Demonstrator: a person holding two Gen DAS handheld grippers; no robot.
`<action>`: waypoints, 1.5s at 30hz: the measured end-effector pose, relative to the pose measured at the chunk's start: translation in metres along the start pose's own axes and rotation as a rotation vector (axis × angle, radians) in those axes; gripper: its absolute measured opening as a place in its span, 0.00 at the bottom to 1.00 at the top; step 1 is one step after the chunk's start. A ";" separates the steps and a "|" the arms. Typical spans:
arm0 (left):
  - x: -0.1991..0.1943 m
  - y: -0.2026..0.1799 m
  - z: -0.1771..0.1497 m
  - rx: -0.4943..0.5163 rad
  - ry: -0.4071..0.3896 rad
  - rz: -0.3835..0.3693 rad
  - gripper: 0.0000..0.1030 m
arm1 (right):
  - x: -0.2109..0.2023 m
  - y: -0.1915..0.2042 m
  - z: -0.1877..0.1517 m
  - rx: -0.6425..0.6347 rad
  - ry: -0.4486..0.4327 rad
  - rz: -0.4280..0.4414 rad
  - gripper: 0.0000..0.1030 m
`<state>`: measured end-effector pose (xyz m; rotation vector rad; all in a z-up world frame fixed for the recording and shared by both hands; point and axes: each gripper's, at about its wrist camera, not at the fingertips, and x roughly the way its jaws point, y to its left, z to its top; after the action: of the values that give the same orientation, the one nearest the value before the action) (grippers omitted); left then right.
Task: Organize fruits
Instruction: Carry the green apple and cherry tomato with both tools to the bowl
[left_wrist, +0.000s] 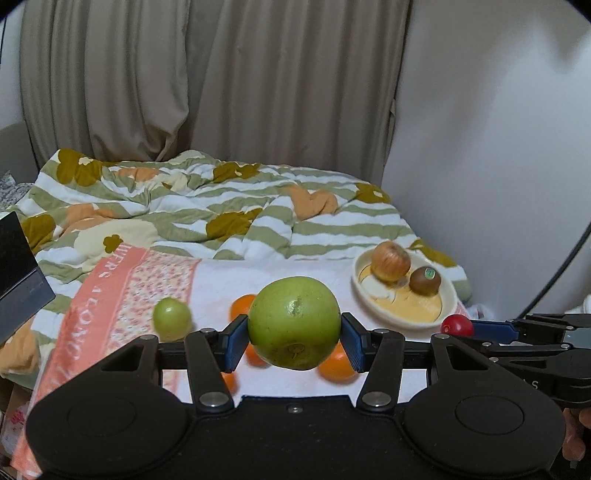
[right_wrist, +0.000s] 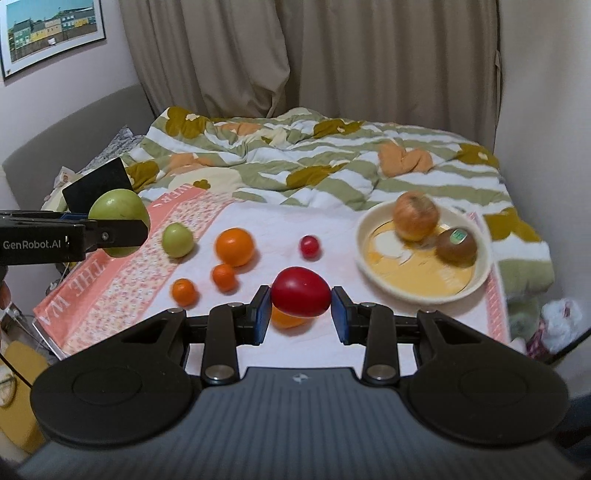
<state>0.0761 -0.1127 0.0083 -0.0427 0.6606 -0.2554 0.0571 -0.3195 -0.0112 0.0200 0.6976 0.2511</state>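
Note:
My left gripper (left_wrist: 294, 336) is shut on a big green apple (left_wrist: 294, 323), held above the white cloth; the same apple (right_wrist: 119, 221) shows at the left of the right wrist view. My right gripper (right_wrist: 300, 312) is shut on a red tomato (right_wrist: 301, 291), seen also as a red tomato (left_wrist: 457, 325) at the right. A cream bowl (right_wrist: 424, 291) at the right holds a pale apple (right_wrist: 415, 216) and a kiwi (right_wrist: 457, 244). On the cloth lie a small green apple (right_wrist: 177, 240), a large orange (right_wrist: 235, 246), two small oranges (right_wrist: 224, 276) and a small red tomato (right_wrist: 309, 246).
The fruit lies on a white and pink cloth (right_wrist: 122, 273) spread over a bed with a striped floral quilt (right_wrist: 303, 162). A dark flat box (right_wrist: 99, 184) sits at the left edge. Curtains hang behind, and a wall stands close on the right.

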 end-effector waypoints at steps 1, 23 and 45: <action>0.003 -0.008 0.001 -0.007 -0.002 0.005 0.55 | 0.000 -0.009 0.002 -0.006 -0.003 0.005 0.49; 0.151 -0.136 0.025 0.062 0.108 -0.036 0.55 | 0.068 -0.183 0.023 0.006 0.034 -0.035 0.49; 0.246 -0.169 0.005 0.234 0.285 -0.118 0.56 | 0.102 -0.213 0.018 0.079 0.103 -0.110 0.49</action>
<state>0.2289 -0.3375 -0.1155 0.1822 0.9092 -0.4567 0.1910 -0.5010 -0.0840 0.0442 0.8082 0.1199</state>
